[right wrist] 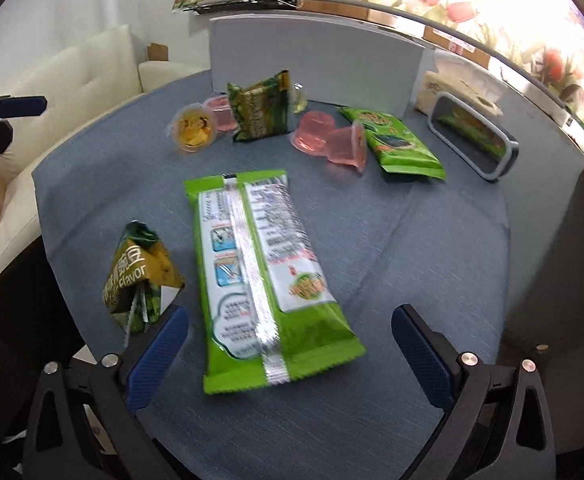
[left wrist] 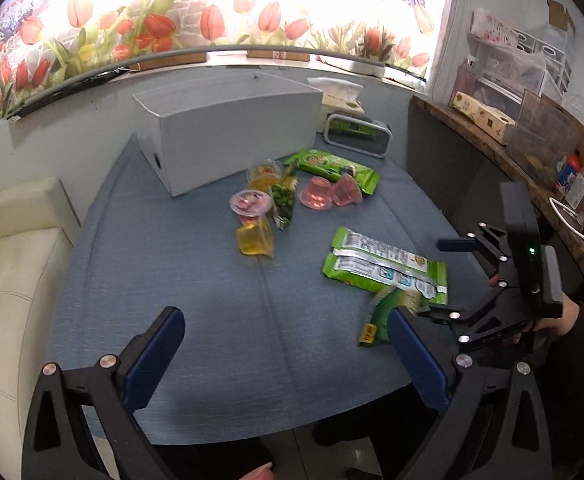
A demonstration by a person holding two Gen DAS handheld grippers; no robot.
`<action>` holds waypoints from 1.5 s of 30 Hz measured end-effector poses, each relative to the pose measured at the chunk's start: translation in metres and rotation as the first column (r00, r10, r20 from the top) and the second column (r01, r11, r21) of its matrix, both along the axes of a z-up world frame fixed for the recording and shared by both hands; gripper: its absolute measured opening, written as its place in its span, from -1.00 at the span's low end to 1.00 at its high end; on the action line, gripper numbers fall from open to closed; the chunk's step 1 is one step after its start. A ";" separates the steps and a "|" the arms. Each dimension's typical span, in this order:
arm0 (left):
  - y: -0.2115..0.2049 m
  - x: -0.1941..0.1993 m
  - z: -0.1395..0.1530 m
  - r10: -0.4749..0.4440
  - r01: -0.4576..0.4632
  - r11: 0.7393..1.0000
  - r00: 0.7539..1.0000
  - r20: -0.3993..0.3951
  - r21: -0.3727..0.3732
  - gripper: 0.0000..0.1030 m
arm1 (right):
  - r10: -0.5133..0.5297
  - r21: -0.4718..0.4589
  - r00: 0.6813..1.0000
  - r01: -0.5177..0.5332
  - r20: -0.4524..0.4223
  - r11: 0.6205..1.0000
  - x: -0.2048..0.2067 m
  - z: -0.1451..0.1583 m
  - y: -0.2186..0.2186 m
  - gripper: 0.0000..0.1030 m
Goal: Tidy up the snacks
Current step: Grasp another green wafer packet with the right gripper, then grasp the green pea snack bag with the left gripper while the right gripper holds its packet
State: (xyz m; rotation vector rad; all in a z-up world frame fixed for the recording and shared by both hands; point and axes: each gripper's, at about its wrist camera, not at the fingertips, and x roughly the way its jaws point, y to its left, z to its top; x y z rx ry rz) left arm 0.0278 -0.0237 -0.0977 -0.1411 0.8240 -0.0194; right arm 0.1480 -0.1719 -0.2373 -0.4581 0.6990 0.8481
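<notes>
Snacks lie on a blue round table [left wrist: 196, 288]. A long green packet [right wrist: 260, 272] lies face down between my right gripper's [right wrist: 290, 344] open fingers; it also shows in the left wrist view [left wrist: 387, 264]. A small green pyramid pack [right wrist: 140, 272] sits by its left finger. Farther back are pink jelly cups [right wrist: 331, 140], a yellow jelly cup [right wrist: 192, 128], another green pack [right wrist: 260, 108] and a green packet [right wrist: 395, 144]. My left gripper [left wrist: 286, 344] is open and empty over the near table. The right gripper [left wrist: 447, 276] shows in the left wrist view.
A grey box [left wrist: 228, 132] stands at the table's back. A grey-rimmed basket [right wrist: 475, 140] holding a green packet lies on its side at the back right. A cream sofa [left wrist: 8, 264] is left, a cluttered shelf [left wrist: 531, 128] right.
</notes>
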 end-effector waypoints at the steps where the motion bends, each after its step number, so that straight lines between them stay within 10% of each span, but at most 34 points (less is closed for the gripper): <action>1: -0.002 0.001 -0.001 -0.006 0.006 1.000 1.000 -0.004 -0.002 1.00 | 0.009 -0.001 1.000 -0.009 -0.001 1.000 0.001 -0.001 0.004 1.00; 12: -0.017 0.009 -0.023 -0.052 0.052 0.999 0.996 -0.075 0.006 1.00 | 0.067 0.016 0.996 -0.066 -0.059 0.998 0.025 -0.008 0.030 0.98; 15: -0.020 0.013 -0.025 -0.063 0.061 0.998 0.995 -0.083 -0.019 1.00 | 0.061 0.027 0.997 -0.060 -0.053 0.998 0.021 -0.002 0.023 0.37; 32: -0.071 0.072 -0.058 -0.139 0.145 0.989 0.980 -0.143 0.033 0.97 | -0.237 0.157 0.963 0.255 -0.125 0.954 -0.015 0.035 -0.072 0.35; 36: -0.076 0.084 -0.075 -0.155 0.173 0.981 0.969 -0.193 0.082 0.28 | -0.262 0.196 0.955 0.286 -0.138 0.938 -0.026 0.041 -0.090 0.35; 45: -0.053 0.083 -0.062 -0.164 0.163 0.987 0.974 -0.159 -0.019 -0.26 | -0.257 0.248 0.954 0.290 -0.156 0.924 -0.036 0.046 -0.089 0.35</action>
